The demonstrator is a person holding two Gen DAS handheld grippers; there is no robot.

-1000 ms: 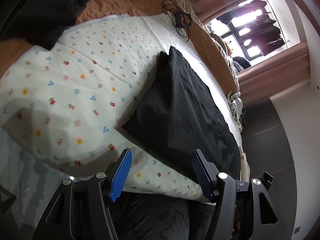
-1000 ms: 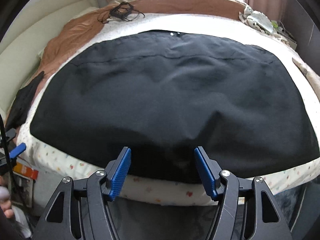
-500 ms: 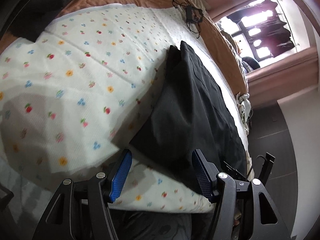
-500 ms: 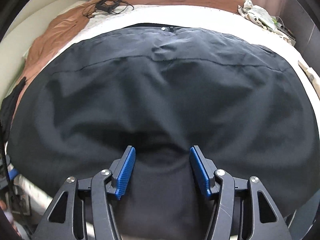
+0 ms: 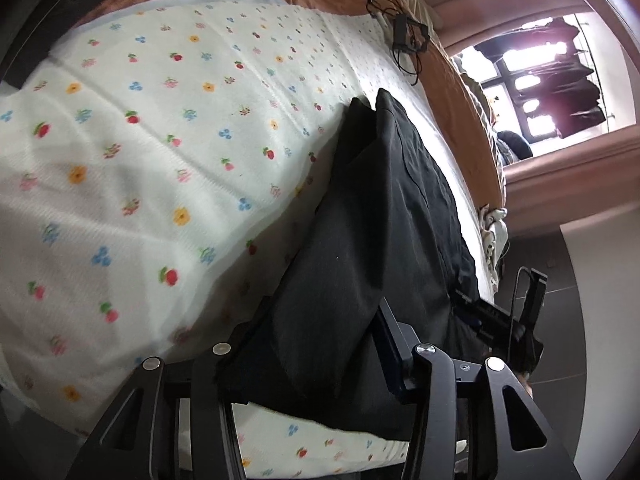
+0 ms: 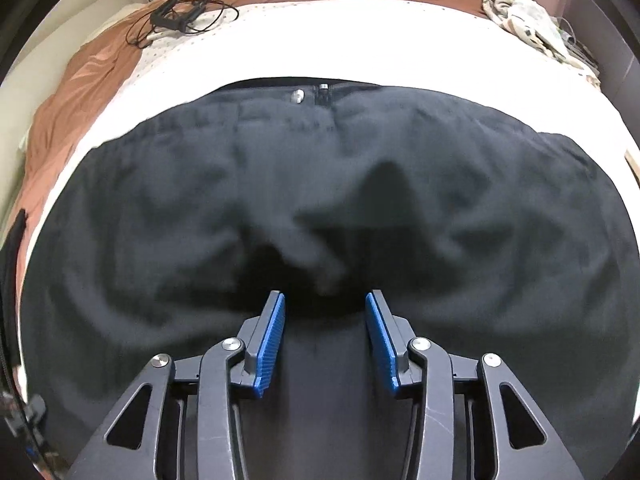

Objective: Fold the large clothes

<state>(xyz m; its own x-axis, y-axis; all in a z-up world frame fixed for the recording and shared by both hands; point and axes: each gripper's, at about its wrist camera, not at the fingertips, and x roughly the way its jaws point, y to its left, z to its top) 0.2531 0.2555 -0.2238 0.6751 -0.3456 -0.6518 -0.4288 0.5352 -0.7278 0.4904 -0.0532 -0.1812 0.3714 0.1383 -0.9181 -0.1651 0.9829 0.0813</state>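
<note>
Left gripper [image 5: 308,344] and right gripper [image 6: 325,336] both gape around the black garment's [image 6: 320,200] lower-centre edge.

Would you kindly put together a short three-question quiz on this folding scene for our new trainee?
1. True or false: the right gripper is clamped shut on the black garment.
2. What lies directly under the black garment? A) brown blanket B) floral sheet C) bare floor
3. Fill in: the tangled black cable rests near the far edge of the bed, partly on the ______ blanket.

Key: 1. False; its blue pads stand apart, with cloth between them. 2. B, the floral sheet. 3. Brown; the brown blanket borders the sheet.
</note>
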